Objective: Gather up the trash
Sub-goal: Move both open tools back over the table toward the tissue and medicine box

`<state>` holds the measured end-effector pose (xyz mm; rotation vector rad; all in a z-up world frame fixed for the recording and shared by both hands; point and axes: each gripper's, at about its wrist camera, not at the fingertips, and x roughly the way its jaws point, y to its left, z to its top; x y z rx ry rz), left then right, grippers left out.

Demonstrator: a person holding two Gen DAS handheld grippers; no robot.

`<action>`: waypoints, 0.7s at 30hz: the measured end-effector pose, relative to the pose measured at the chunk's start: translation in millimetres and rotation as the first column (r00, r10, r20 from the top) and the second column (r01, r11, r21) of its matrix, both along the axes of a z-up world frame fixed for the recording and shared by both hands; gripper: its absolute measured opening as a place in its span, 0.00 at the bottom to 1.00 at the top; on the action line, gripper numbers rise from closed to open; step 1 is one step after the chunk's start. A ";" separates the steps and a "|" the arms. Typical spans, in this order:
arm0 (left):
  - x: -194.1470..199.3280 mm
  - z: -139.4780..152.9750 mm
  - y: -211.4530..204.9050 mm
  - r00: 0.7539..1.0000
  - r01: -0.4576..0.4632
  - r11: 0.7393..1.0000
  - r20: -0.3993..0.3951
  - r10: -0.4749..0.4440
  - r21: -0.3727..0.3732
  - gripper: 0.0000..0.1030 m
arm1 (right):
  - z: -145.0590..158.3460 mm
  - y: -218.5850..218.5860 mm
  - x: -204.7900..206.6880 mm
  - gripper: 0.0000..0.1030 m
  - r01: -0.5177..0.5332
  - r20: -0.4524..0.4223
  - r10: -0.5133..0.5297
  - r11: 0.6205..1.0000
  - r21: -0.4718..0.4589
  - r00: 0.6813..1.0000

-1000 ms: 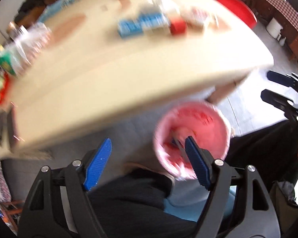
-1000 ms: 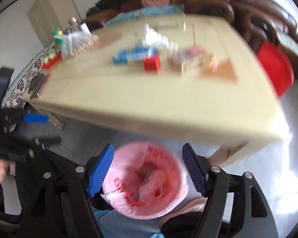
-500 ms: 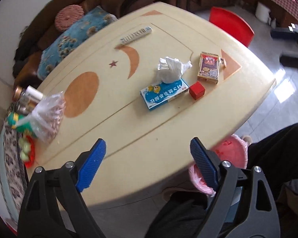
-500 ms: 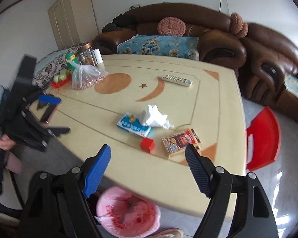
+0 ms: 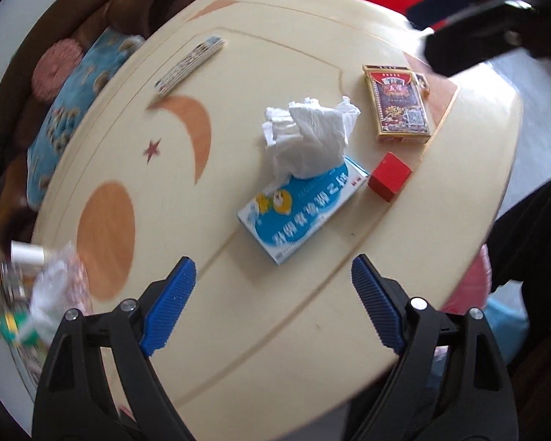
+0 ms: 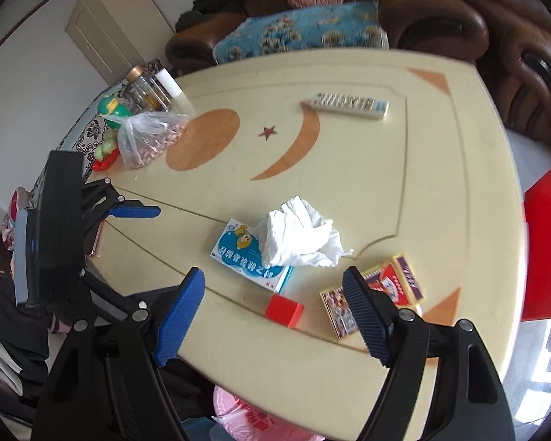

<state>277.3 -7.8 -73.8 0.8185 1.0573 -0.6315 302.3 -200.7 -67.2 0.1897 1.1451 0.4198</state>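
Trash waits in a loose cluster on the near half of a cream counter [image 6: 440,169]: a crumpled white tissue [image 6: 299,239] slumps over one end of a flat blue and white box [image 6: 246,253], with a small red block [image 6: 283,309] just beside the box and a card pack [image 6: 378,294] a little further along. Both grippers hang above the counter's near edge, angled down at this cluster. The left gripper [image 5: 272,301] has its blue fingers [image 5: 169,308] wide apart with nothing between them; the right gripper [image 6: 272,316] likewise stands apart and empty, the red block showing in its gap but lying untouched on the counter. A pink-lined bin [image 6: 253,417] sits on the floor under the near edge, likely so items can be dropped straight in. A remote [image 6: 345,104] and a bag of nuts [image 6: 147,139] lie well apart, probably not trash
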 end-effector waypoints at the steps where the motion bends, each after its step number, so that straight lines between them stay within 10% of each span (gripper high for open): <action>1: 4.0 -2.6 -1.7 1.000 0.019 1.000 0.005 -0.019 0.008 0.82 | -6.5 0.4 6.7 0.73 0.004 -0.021 -0.004 1.000 0.011 1.000; 11: 20.5 0.2 -8.6 0.977 0.159 0.987 0.143 -0.157 -0.001 0.82 | -37.4 5.0 39.7 0.73 -0.002 -0.057 0.004 0.999 0.038 0.998; 21: 28.5 -23.5 -12.3 0.958 0.279 0.959 -0.044 -0.282 -0.057 0.82 | -55.6 12.7 57.6 0.73 -0.019 -0.122 0.027 0.998 0.061 0.992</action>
